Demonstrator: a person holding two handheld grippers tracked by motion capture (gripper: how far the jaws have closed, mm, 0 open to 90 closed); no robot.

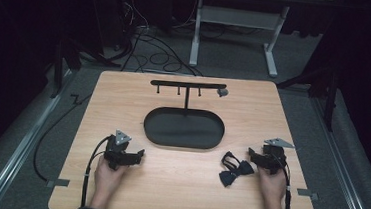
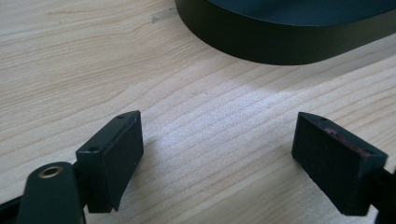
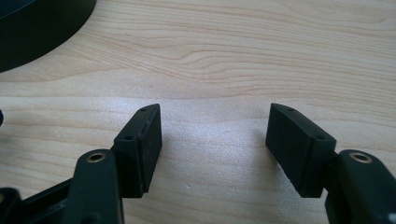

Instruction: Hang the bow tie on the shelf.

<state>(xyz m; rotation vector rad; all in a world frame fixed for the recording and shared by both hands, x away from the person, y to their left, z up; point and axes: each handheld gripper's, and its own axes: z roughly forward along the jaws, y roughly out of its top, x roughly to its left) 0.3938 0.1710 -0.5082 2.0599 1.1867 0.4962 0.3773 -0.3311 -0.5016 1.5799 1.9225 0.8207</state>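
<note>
Dark room, wooden worktop [image 1: 177,184] | bow tie [image 1: 233,169] lies just left of right gripper [image 1: 257,158], long axis diagonal, well apart from left gripper [image 1: 134,156] | both grippers spread wide, holding nothing | stand with hooks [image 1: 188,85] behind oval tray [image 1: 183,142].

The left hand-held gripper [image 1: 138,156] is held low in the left hand [image 1: 106,175], jaws spread wide with nothing between the pads [image 2: 116,158]. The right hand-held gripper [image 1: 251,154] is gripped by the right hand [image 1: 271,184], jaws likewise parted and unloaded. Both forearms are extended forward.
</note>
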